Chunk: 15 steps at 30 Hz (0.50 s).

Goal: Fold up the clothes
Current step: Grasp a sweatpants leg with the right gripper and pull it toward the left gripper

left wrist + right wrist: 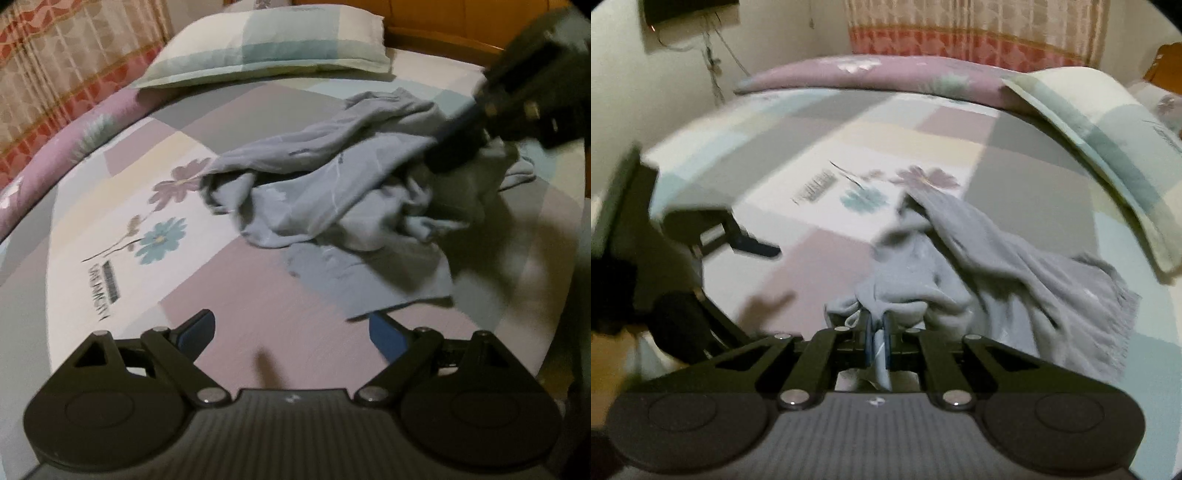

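Observation:
A crumpled light grey-blue garment [332, 192] lies in a heap on the patchwork bed sheet [110, 206]. My left gripper [293, 326] is open and empty, low over the sheet just short of the garment's near edge. My right gripper [877, 334] is shut on a fold of the garment [997, 266] and lifts that part; in the left wrist view it [454, 155] comes in from the upper right, blurred, with its tips in the cloth. The left gripper [753, 243] shows blurred at the left of the right wrist view.
A checked pillow [266, 44] lies at the head of the bed below a wooden headboard [443, 33]. A rolled pink quilt [55, 162] runs along the far side by a curtain [55, 55]. A wall with cables [713, 66] stands beyond the bed's foot.

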Motion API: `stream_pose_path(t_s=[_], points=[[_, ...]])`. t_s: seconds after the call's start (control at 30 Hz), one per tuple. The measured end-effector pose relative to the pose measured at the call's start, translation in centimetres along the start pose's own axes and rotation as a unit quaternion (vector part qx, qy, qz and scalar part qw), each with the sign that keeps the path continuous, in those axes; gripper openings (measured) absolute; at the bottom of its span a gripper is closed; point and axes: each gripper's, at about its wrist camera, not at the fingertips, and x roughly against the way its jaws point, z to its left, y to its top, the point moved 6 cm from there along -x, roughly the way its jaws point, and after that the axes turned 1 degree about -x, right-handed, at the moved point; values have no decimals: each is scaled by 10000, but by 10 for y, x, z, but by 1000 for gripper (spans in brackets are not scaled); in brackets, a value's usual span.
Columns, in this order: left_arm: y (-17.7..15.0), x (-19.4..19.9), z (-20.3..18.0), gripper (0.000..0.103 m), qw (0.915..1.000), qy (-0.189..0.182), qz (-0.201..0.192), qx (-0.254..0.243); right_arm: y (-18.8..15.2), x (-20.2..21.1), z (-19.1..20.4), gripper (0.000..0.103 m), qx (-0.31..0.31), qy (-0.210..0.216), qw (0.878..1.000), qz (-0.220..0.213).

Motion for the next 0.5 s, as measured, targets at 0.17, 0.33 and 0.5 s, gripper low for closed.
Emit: stream_pose_path(t_s=[0.17,0.33,0.5], points=[[-21,16,28,90,9995,202,18,253,41,-12,34,8,43,580,9982,-135],[-41,27,53,90,9979,404,55,502,70,-30,53,8,35,813,9965,-201],[-51,30,67,90,9967,438,42,689,96,-48,69,30,-33,1033,9944,-237]])
